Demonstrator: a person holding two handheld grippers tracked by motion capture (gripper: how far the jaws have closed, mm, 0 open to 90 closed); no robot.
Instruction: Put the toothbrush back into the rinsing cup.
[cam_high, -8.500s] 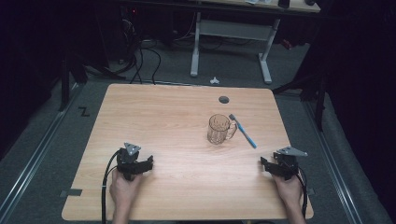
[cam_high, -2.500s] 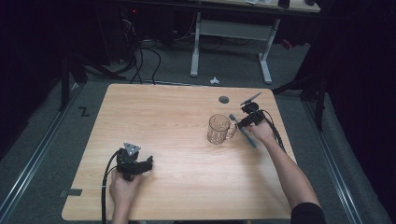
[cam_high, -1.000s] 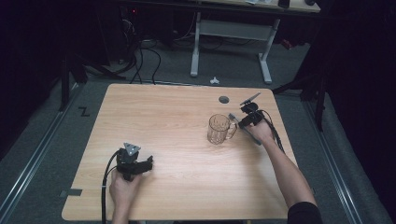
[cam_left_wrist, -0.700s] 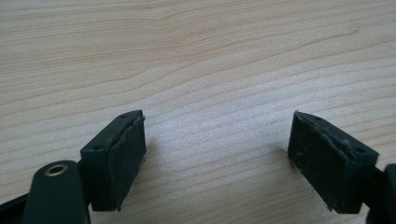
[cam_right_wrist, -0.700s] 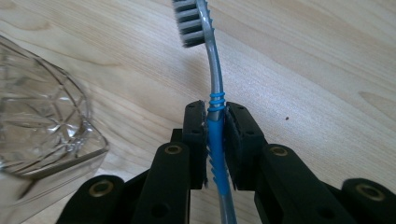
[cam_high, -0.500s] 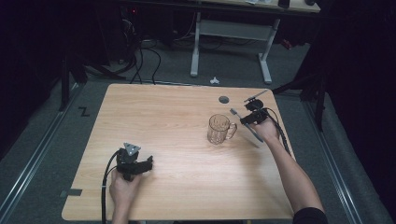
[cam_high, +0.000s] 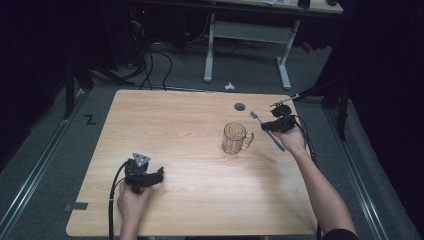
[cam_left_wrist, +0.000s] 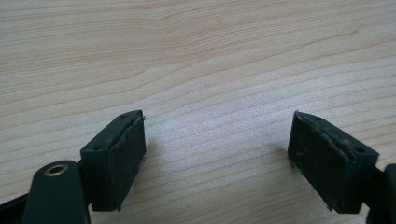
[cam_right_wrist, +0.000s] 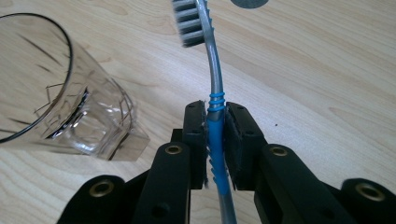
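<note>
Toothbrush lifted by R gripper, mug next.

L gripper (cam_high: 159, 174) rests near-left on table (cam_high: 165, 120), jaws wide apart w/ nothing btwn, bare wood under the pads (cam_left_wrist: 123, 161). Glass mug (cam_high: 235, 138) upright at mid-right, empty. Just right of it, R gripper (cam_high: 266, 126) has jaws clamped on blue grip of toothbrush (cam_right_wrist: 212, 100), bristle head pointing far, brush off the table. Step: carry phase, probably. Next: swing brush left over mug rim, tip handle down, then release inside w/o knocking the mug.

Our left gripper (cam_high: 144, 175) low near our side, jaws wide apart; our right gripper (cam_high: 278, 125) extended forward, jaws clamped tight.
</note>
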